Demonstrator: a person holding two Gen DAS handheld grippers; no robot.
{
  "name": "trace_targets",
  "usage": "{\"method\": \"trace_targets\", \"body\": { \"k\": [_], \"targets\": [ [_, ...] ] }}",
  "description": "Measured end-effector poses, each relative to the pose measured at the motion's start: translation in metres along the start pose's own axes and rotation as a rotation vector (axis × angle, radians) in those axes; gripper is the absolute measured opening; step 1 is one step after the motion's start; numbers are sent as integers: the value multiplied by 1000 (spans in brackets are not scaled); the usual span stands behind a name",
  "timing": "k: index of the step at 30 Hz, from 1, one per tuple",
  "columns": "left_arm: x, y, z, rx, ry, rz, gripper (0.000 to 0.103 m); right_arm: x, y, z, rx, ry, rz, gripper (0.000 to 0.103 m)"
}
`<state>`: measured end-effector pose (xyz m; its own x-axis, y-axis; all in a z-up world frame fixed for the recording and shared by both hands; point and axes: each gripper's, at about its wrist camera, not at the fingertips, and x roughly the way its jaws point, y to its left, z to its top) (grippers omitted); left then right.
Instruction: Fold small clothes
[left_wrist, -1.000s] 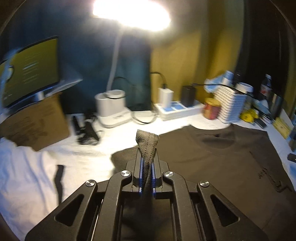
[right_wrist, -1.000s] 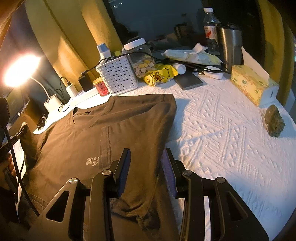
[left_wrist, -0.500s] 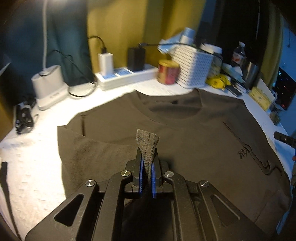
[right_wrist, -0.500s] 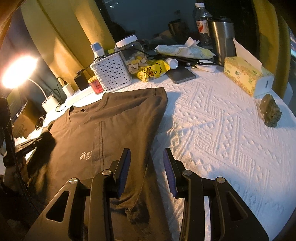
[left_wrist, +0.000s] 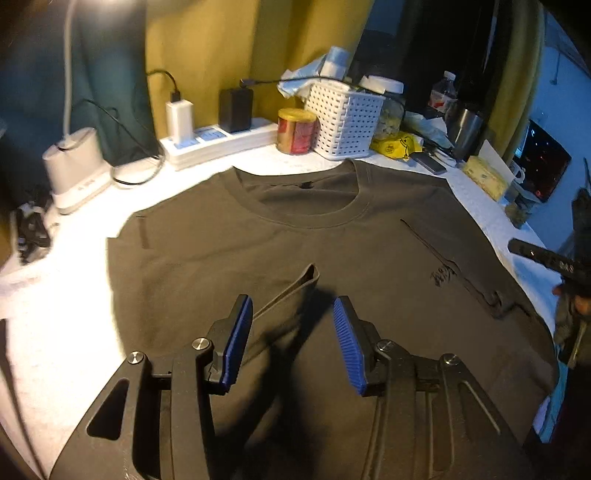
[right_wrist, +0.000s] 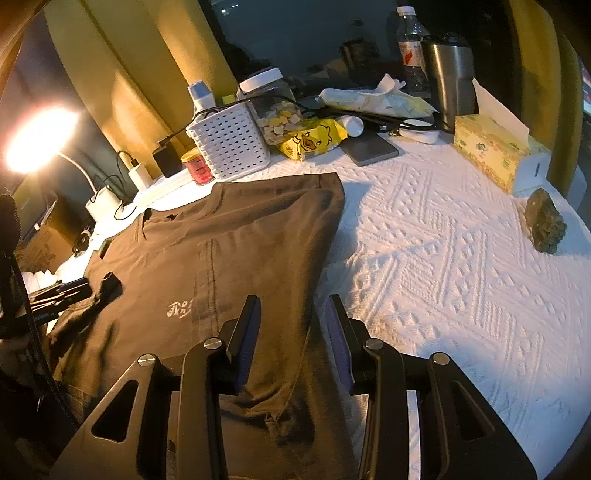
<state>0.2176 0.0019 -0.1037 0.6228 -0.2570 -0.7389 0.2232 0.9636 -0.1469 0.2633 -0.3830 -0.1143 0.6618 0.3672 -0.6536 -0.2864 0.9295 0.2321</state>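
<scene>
Across the white textured cloth (right_wrist: 436, 266) covering the bench lies a dark brown T-shirt (left_wrist: 303, 243), front up, its collar toward the white perforated basket (left_wrist: 345, 123) at the back. Both sleeves are folded in over the body: the one on the basket's side lies flat along the shirt's edge, and the other ends in a cuff (left_wrist: 308, 275) that stands up slightly near the middle of the chest. The left gripper (left_wrist: 293, 332) hovers just short of that cuff with its blue pads well apart and nothing between them. The right gripper (right_wrist: 291, 328) sits low over the shirt's hem edge on the side toward the tissue box (right_wrist: 491, 147); its jaws are parted with fabric below them, gripping nothing. Beside the basket stand a red tin (left_wrist: 295, 129) and a white power strip (left_wrist: 218, 142) with chargers plugged in. A small dark stone-like lump (right_wrist: 545, 219) rests on the cloth beyond the tissue box.
</scene>
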Motion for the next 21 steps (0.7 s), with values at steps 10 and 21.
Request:
{"method": "trace_targets", "body": {
  "k": [10,21],
  "targets": [
    [-44,70,-37,-120,18,166,45,5,12,-2,-14,14,6,39],
    [-35,85,-62,-198,24,90,24,4,33,-2,-48,21,14,39]
  ]
}}
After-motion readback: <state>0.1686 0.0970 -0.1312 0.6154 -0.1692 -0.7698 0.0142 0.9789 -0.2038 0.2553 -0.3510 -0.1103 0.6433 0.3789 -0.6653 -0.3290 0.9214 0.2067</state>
